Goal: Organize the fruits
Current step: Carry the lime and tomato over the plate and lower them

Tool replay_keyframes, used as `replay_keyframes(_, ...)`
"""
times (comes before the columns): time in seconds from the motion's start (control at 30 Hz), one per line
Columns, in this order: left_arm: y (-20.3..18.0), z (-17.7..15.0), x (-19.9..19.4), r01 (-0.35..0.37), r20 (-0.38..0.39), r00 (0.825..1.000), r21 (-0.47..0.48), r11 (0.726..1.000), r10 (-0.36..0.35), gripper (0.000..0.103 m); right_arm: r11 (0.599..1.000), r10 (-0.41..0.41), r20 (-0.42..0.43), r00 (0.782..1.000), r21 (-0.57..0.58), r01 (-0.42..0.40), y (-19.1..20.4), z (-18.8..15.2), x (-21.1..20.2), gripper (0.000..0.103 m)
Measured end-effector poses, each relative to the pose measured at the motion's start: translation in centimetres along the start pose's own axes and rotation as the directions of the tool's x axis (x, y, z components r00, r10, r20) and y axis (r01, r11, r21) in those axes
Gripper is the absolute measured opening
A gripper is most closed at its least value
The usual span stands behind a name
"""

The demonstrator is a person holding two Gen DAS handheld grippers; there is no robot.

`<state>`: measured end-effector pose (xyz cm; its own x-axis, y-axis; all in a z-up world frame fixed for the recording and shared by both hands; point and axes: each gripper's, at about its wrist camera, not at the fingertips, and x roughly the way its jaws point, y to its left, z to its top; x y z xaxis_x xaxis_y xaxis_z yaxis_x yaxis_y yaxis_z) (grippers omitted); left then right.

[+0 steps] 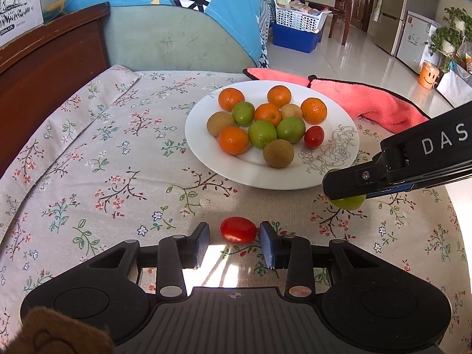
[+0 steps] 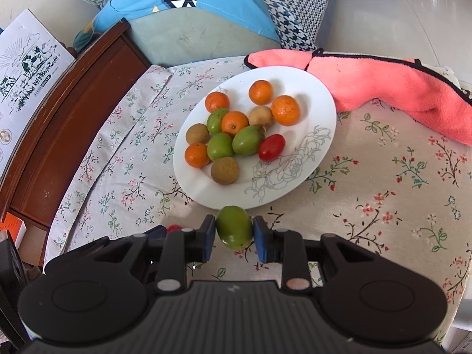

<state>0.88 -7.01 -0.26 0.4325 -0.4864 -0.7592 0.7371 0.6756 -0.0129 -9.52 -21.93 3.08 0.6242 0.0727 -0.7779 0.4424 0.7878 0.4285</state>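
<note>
A white plate [image 1: 250,171] [image 2: 309,112] on the flowered tablecloth holds several small oranges, green fruits, brown fruits and one red tomato [image 1: 314,136] [image 2: 271,147]. Another red tomato [image 1: 238,229] lies on the cloth in front of the plate, between the fingertips of my left gripper [image 1: 234,231]. The right pad is almost on it and a gap shows at the left pad. My right gripper [image 2: 234,231] [image 1: 345,188] is shut on a green fruit [image 2: 234,227] [image 1: 349,202], just above the cloth at the plate's near rim.
A pink towel [image 1: 368,100] [image 2: 383,85] lies behind and to the right of the plate. A green sofa cushion [image 1: 177,41] and a dark wooden frame [image 1: 44,56] border the table's far and left sides. The tiled floor [image 1: 354,53] lies beyond the table.
</note>
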Motion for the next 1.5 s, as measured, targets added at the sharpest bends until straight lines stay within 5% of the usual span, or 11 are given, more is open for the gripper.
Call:
replay_keyframes(0.1,0.0,0.0,-0.2,0.008,0.000,1.000,-0.006,1.000,-0.008,0.024,1.000,-0.003,-0.007,1.000,0.003,0.003,-0.2,0.0,0.0,0.028)
replay_keyframes(0.43,0.4,1.2,-1.8,0.026,0.047,0.999,-0.069,0.997,-0.023,0.024,1.000,0.019,0.003,1.000,0.022,-0.020,-0.6,0.3,-0.7,0.028)
replay_keyframes(0.9,-0.3,5.7,-4.6,0.062,0.169,0.985,-0.088,0.994,-0.047,0.024,0.995,0.066,0.122,0.990,0.063,-0.074,-2.1,3.2,-4.7,0.028)
replay_keyframes(1.5,0.0,10.6,0.9,0.085,0.180,0.981,-0.083,0.993,-0.069,0.024,0.994,0.010,0.130,0.991,0.103,-0.024,-3.9,5.3,-2.8,0.028)
